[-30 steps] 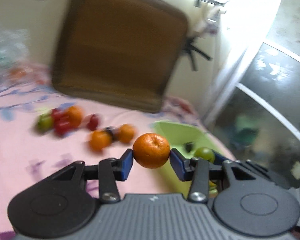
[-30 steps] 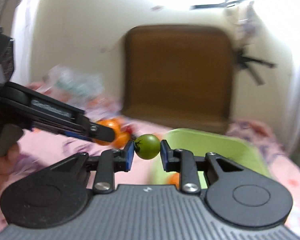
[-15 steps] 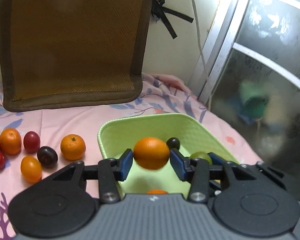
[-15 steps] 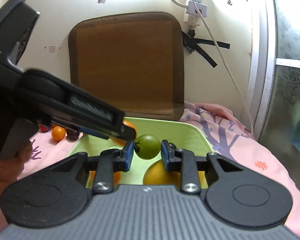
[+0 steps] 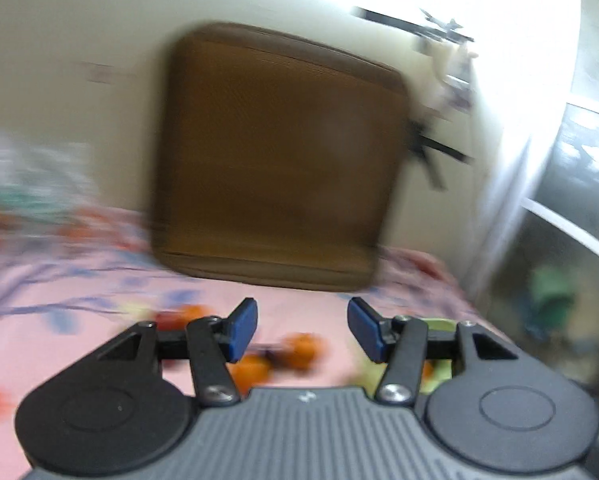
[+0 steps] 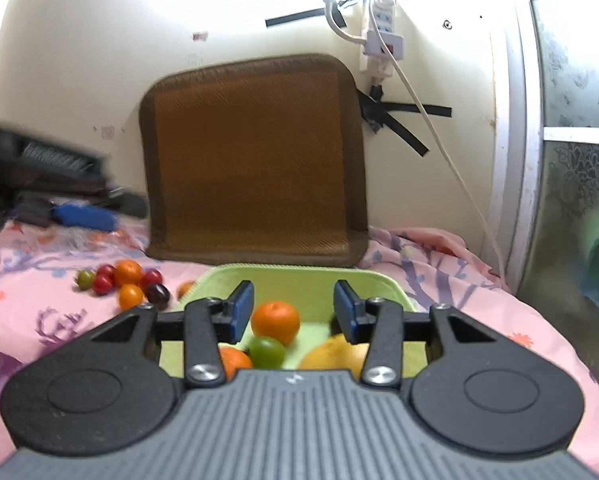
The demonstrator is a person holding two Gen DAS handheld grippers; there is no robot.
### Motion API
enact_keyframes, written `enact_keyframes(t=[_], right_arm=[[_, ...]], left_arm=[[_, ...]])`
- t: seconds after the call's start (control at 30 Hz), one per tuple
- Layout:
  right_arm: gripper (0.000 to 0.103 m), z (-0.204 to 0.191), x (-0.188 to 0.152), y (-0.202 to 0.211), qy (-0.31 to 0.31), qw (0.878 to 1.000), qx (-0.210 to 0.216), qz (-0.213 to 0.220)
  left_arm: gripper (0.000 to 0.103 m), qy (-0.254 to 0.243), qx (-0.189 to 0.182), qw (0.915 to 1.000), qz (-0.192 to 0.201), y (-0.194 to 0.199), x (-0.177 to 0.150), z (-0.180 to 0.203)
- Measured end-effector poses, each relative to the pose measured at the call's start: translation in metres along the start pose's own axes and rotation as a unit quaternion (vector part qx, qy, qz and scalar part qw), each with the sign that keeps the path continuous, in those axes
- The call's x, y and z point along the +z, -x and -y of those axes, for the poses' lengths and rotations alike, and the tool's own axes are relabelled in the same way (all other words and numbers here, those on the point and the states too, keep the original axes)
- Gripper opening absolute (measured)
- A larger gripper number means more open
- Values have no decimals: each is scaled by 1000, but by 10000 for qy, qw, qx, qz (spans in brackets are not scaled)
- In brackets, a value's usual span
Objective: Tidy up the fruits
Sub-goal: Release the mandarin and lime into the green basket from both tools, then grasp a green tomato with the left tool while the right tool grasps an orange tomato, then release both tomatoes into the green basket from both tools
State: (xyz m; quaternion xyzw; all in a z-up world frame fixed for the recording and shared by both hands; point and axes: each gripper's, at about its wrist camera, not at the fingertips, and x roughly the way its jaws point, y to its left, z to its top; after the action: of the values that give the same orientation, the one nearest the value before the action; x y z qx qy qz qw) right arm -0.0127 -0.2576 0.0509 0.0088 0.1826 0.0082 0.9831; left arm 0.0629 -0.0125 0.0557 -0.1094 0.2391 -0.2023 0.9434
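My right gripper [image 6: 294, 312] is open and empty above the light green tray [image 6: 299, 270]. In the tray lie an orange mandarin [image 6: 275, 321], a green tomato [image 6: 266, 352], another orange [image 6: 235, 362] and a large yellow fruit [image 6: 335, 356]. Loose fruits [image 6: 123, 280] sit on the pink sheet left of the tray: red tomatoes, oranges, a dark plum, a small green one. My left gripper [image 5: 302, 330] is open and empty; its view is blurred, with oranges [image 5: 299, 350] on the sheet below and a tray corner [image 5: 439, 326] at right. The left gripper also shows in the right wrist view [image 6: 87, 218].
A brown cushion [image 6: 255, 160] leans on the wall behind the tray. A power strip and white cable [image 6: 383, 40] hang at upper right. A frosted glass door [image 6: 579, 160] stands at right. Crumpled plastic [image 5: 27, 184] lies at far left.
Both grippers have opened. The orange and the green tomato have left the jaws and now lie in the tray. The left gripper has swung left, away from the tray.
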Motion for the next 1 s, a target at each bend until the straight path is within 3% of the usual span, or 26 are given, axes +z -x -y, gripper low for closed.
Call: enact_keyframes(t=[0.17, 0.3, 0.43, 0.63, 0.83, 0.9, 0.93, 1.0], right_arm=[[46, -19, 11, -4, -90, 9983, 557, -139], [46, -50, 14, -13, 47, 9934, 1058, -433], [46, -80, 11, -28, 166, 9869, 1401, -784], [46, -116, 9, -72, 421, 9828, 1348, -1191], [46, -120, 8, -121, 12, 9739, 1308, -1857], [44, -119, 5, -131, -166, 9703, 1341, -2006], [45, -122, 3, -133, -205, 9701, 1325, -2026], [42, -125, 1, -132, -211, 9721, 1283, -1950]], left_arm=[[51, 307, 883, 9956, -81, 17, -18, -60], [51, 457, 1174, 9915, -316, 16, -33, -88], [51, 582, 963, 9929, -396, 5, -31, -98], [51, 324, 793, 9949, -524, -36, -16, -92], [51, 509, 624, 9942, -713, -60, -18, -104], [38, 600, 493, 9942, -745, -63, -18, -108], [26, 645, 422, 9940, -770, -64, -18, -110], [25, 742, 262, 9938, -787, -64, -19, -113]])
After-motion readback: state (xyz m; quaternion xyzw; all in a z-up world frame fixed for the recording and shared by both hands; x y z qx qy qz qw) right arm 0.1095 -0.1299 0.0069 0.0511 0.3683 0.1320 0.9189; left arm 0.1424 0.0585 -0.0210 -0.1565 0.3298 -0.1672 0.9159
